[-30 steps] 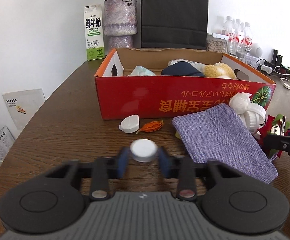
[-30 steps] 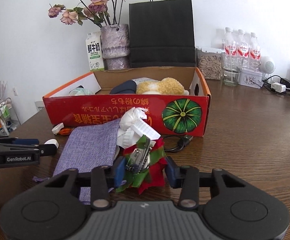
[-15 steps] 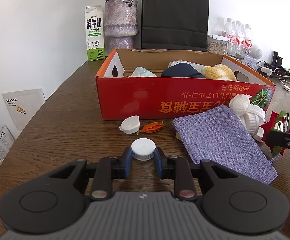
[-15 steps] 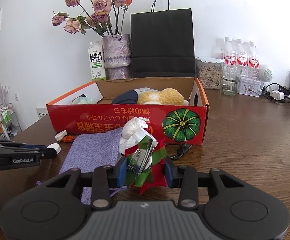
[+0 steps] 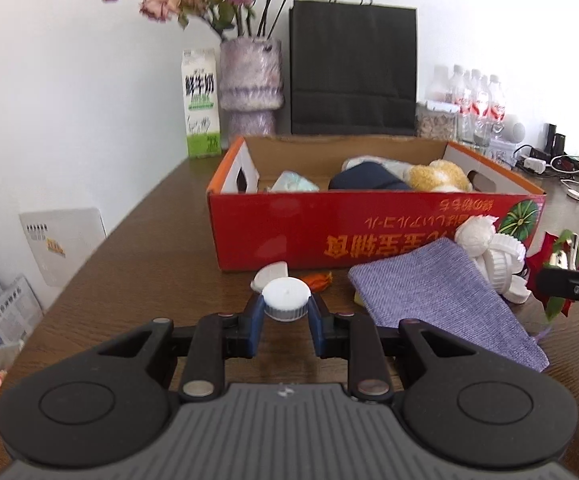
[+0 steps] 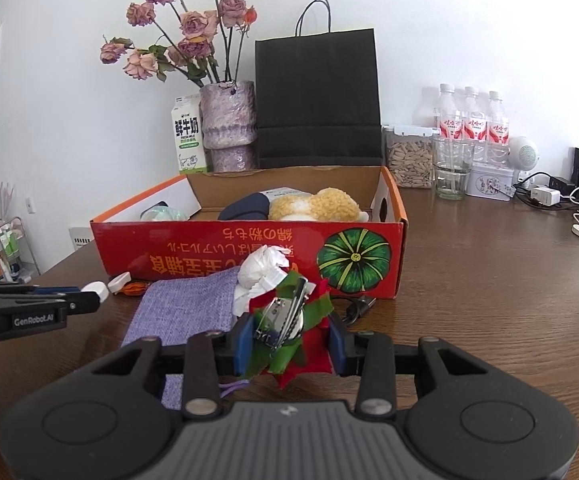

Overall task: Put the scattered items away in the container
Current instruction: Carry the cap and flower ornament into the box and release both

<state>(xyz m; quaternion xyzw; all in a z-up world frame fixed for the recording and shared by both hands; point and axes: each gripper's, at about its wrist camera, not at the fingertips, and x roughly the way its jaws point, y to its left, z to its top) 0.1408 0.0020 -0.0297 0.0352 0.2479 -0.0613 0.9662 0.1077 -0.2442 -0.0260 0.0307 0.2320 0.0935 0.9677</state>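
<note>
The red cardboard box stands on the brown table, open at the top, with orange characters printed upside down on its front wall and a green pumpkin picture at one end. Behind the box stands a milk carton with the characters 鲜牛奶, beside a vase and a black paper bag. The left gripper bears the words "GenRobot.AI" on its side and its pads press on a white bottle cap, raised in front of the box. The right gripper holds a red and green fabric flower with a metal clip, also in front of the box. A purple cloth pouch and a white crumpled thing lie against the front wall of the box.
</note>
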